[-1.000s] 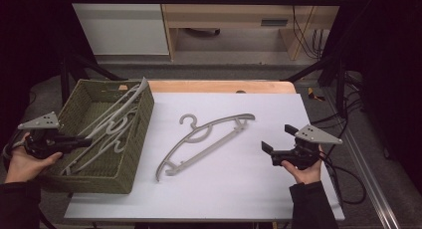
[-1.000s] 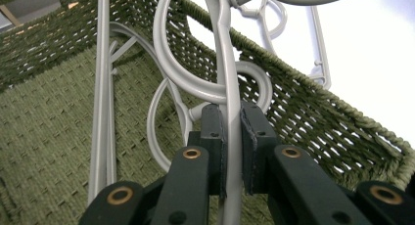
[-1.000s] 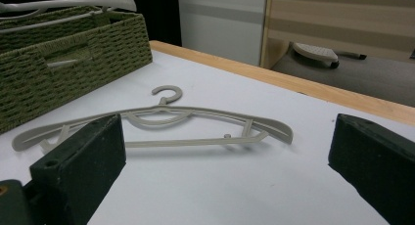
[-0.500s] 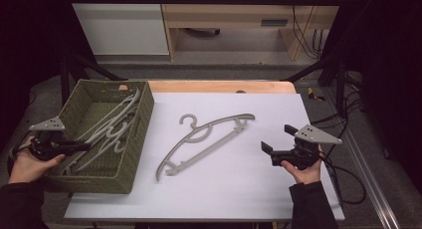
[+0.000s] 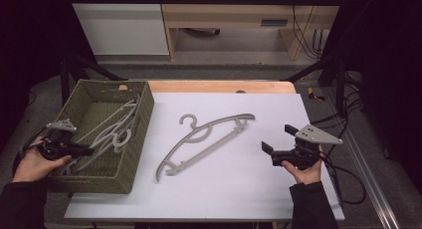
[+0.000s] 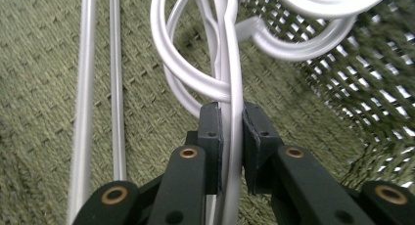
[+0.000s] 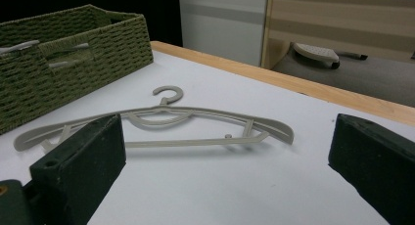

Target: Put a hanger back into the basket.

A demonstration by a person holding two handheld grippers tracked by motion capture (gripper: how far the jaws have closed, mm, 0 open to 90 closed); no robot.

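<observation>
A woven green basket (image 5: 146, 114) stands at the table's left with several white hangers (image 5: 112, 132) lying in it. My left gripper (image 5: 88, 151) reaches into the basket from its left side. Its jaws are shut on the thin bar of one white hanger (image 6: 235, 63), as the left gripper (image 6: 230, 112) view shows close up. A grey hanger (image 5: 209, 137) lies flat in the middle of the white table top. My right gripper (image 5: 277, 138) hovers to the right of it, open and holding nothing. In the right gripper (image 7: 227, 137) view the grey hanger (image 7: 161, 112) lies ahead of the jaws.
The white table top (image 5: 239, 189) has a wooden strip (image 5: 219, 86) along its far edge. Beyond it stand a white cabinet (image 5: 119, 25) and a wooden shelf (image 5: 239, 15). Cables (image 5: 348, 179) trail off the right side.
My left hand has sunk a little, bringing the held white hanger lower into the basket. The right hand and the grey hanger have not moved.
</observation>
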